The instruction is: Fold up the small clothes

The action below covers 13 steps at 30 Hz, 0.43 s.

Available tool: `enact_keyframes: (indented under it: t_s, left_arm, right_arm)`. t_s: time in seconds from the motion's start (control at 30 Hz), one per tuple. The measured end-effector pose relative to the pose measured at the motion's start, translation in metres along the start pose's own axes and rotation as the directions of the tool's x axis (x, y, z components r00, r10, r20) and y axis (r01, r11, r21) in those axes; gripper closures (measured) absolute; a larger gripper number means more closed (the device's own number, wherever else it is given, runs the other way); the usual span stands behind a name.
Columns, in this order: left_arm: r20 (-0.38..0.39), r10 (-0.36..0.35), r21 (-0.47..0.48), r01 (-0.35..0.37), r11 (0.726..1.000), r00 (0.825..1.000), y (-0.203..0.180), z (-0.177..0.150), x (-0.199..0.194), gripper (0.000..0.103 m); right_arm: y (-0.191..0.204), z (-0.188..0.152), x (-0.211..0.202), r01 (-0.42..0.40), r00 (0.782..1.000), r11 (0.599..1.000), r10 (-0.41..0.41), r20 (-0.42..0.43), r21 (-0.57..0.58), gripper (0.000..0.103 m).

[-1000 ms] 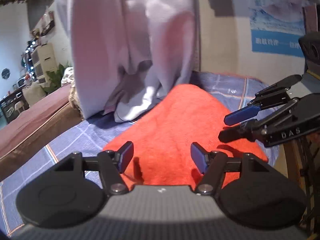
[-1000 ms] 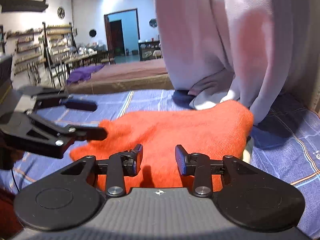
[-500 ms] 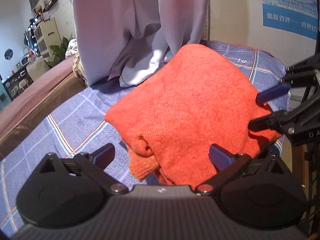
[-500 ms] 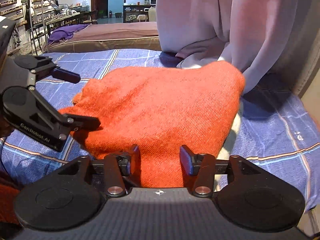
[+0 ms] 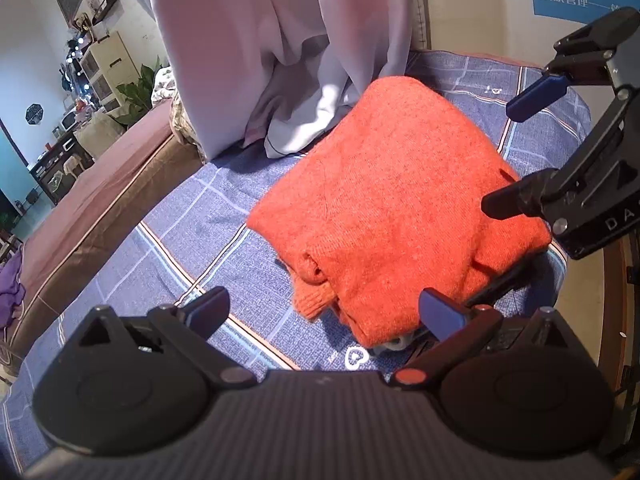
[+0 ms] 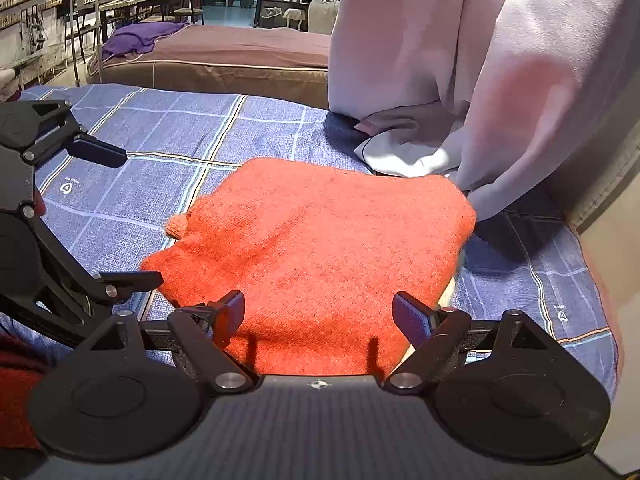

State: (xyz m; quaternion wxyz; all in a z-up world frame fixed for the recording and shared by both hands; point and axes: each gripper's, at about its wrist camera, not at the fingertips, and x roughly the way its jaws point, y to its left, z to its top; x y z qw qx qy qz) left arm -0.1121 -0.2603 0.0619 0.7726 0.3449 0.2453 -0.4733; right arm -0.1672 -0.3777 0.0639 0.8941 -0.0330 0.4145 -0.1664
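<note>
The sweater (image 5: 400, 208) lies folded into a compact orange block on the blue checked sheet (image 5: 192, 216), near the corner of the bed where a pale curtain (image 5: 280, 40) hangs down and pools just beyond its far edge. The top face is flat and smooth, and a ribbed cuff (image 5: 312, 304) pokes out from under the layers on the near-left side, which suggests the sleeves were tucked inside and one end did not quite go in. A bit of something pale shows beneath the right edge in the right wrist view; what it is cannot be told. The left gripper (image 5: 324, 314) hovers at the near edge with its jaws spread wide and nothing between them, the cuff lying just ahead of the gap. The right gripper (image 6: 320, 314) sits low at the opposite side, its jaws likewise wide apart and empty, the knit passing under and between the fingers without being pinched. Both tools flank the bundle from opposite sides, probably to let go cleanly or square it up. The fold looks essentially finished; tucking the stray cuff seems the only tidy-up left.
</note>
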Motion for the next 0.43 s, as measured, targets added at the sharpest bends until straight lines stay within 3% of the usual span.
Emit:
enact_keyframes:
  t_s: [0.17, 0.43]
  left_arm:
    - [0.019, -0.026, -0.042, 0.026, 0.999, 1.000, 0.0023, -0.0038, 0.0017, 0.000]
    - [0.019, -0.008, -0.038, 0.009, 0.999, 1.000, 0.0011, -0.0011, -0.0011, 0.000]
  right_arm:
    - [-0.0015, -0.0018, 0.0044, 0.003, 1.000, 1.000, -0.002, -0.018, 0.016, 0.000]
    - [-0.0059, -0.0020, 0.0067, 0.041, 0.999, 0.999, -0.041, -0.023, 0.032, 0.000]
